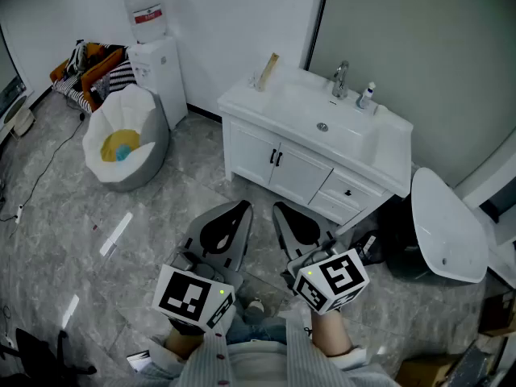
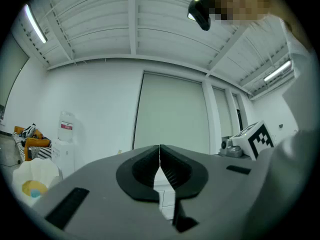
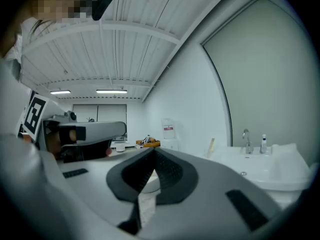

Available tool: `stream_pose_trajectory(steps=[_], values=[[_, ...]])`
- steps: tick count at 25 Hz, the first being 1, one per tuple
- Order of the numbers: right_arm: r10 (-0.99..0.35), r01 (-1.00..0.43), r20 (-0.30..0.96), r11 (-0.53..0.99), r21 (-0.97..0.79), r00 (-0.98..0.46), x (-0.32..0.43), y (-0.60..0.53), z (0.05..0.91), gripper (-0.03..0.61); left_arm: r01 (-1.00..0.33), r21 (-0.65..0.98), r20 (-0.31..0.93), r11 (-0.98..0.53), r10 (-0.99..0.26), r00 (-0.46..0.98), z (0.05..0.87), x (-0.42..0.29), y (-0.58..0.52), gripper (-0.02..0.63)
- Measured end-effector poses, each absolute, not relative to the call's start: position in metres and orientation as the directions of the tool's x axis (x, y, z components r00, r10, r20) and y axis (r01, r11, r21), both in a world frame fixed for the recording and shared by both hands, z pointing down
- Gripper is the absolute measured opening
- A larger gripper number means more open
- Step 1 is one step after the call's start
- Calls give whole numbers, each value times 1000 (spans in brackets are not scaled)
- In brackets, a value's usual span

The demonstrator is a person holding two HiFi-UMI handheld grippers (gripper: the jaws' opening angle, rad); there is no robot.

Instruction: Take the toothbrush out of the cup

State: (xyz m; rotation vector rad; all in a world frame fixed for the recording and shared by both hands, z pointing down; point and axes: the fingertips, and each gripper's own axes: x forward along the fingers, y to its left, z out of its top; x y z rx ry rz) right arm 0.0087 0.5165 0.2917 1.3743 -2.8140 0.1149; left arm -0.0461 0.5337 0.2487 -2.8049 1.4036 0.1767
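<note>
The toothbrush (image 1: pixel 268 68) leans in a clear cup (image 1: pixel 260 80) at the back left corner of the white vanity top (image 1: pixel 282 107). In the right gripper view the toothbrush (image 3: pixel 211 147) shows small and far off, left of the faucet. Both grippers hover low over the floor, well short of the vanity. My left gripper (image 1: pixel 240 210) is shut with nothing in it; its jaws meet in the left gripper view (image 2: pixel 160 154). My right gripper (image 1: pixel 280 210) is shut and empty too, with its jaws touching in its own view (image 3: pixel 152 156).
A faucet (image 1: pixel 341 79) and a small bottle (image 1: pixel 367 95) stand behind the sink basin. A water dispenser (image 1: pixel 153 63) and a white beanbag (image 1: pixel 125 139) sit left of the vanity. A loose white basin (image 1: pixel 447 224) leans at the right. Grey marble floor lies between me and the cabinet doors.
</note>
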Motion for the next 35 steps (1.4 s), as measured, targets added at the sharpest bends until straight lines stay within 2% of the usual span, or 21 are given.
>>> stream_pose_trajectory(steps=[20, 35], values=[[-747, -746, 36, 660, -81, -664, 28, 532, 305, 11, -839, 37, -108, -543, -837, 536, 254, -33, 550, 18], [-772, -774, 71, 624, -106, -632, 25, 423, 320, 11, -825, 50, -97, -563, -824, 557, 260, -44, 436, 18]])
